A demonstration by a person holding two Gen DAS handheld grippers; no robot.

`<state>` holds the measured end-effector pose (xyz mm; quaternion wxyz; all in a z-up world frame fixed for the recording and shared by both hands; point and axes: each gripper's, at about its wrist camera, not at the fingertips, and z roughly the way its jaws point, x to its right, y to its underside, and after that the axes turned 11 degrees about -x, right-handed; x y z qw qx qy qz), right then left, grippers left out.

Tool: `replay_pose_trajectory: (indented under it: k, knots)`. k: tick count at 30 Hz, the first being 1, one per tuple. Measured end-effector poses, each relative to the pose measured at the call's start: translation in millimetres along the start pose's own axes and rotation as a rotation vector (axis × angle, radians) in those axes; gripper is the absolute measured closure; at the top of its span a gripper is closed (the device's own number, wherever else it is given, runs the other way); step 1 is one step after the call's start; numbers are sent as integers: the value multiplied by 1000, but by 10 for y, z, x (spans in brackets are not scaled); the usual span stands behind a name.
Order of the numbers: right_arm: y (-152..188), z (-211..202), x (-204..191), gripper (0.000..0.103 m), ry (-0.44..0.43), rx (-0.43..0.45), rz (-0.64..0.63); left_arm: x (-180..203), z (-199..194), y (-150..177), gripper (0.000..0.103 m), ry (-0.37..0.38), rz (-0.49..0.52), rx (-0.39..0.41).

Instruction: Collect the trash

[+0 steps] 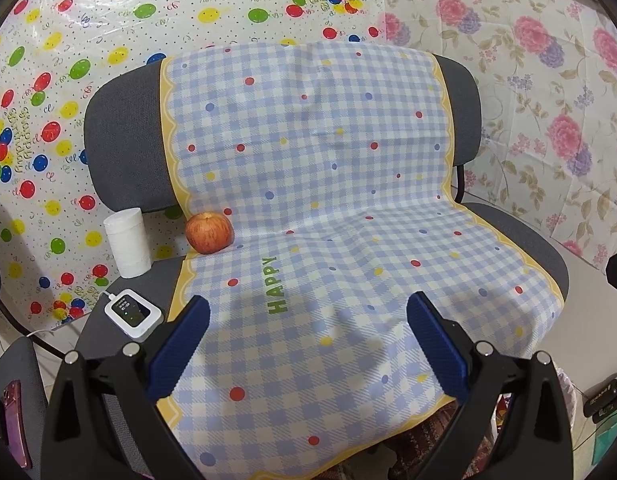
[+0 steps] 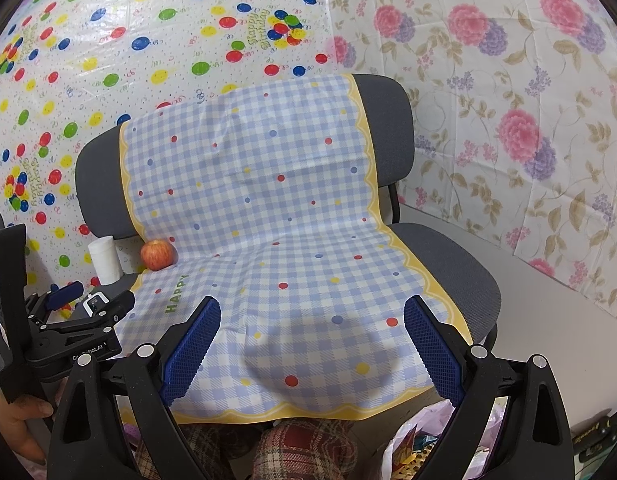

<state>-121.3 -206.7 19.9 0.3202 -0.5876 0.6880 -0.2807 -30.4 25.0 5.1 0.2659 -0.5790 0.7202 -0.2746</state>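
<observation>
Fingers on your left gripper and right gripper stand wide apart, holding nothing; apple sits far beyond your left fingertips.

Grey chair, seat and back draped with blue-and-white checked cloth, yellow scalloped border, coloured dots, word "HAPPY" in green. Apple at the cloth's left edge, where seat meets back. White paper roll upright just left of it, on bare seat. White device with dark screen near the seat's front left corner. Balloon-print sheet behind; floral sheet to the right.
</observation>
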Motion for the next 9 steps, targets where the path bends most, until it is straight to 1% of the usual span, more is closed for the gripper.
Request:
replay_pose_trajectory:
  k: [3,5,8,9]
  knots:
    - [-2,119,41,11,7,-8,5,-28,92,-10,7,-5,-4,-17]
    - [-38,298,57,10,37,-19,9,-58,186,-15,7,-11,-13,-40]
    - [-142,679,174,10,72,-37,26,-152,381,-6,7,-35,-36,-76]
    - [-221,904,255,10,104,-51,46,-198,454,-5,7,-43,-47,-90]
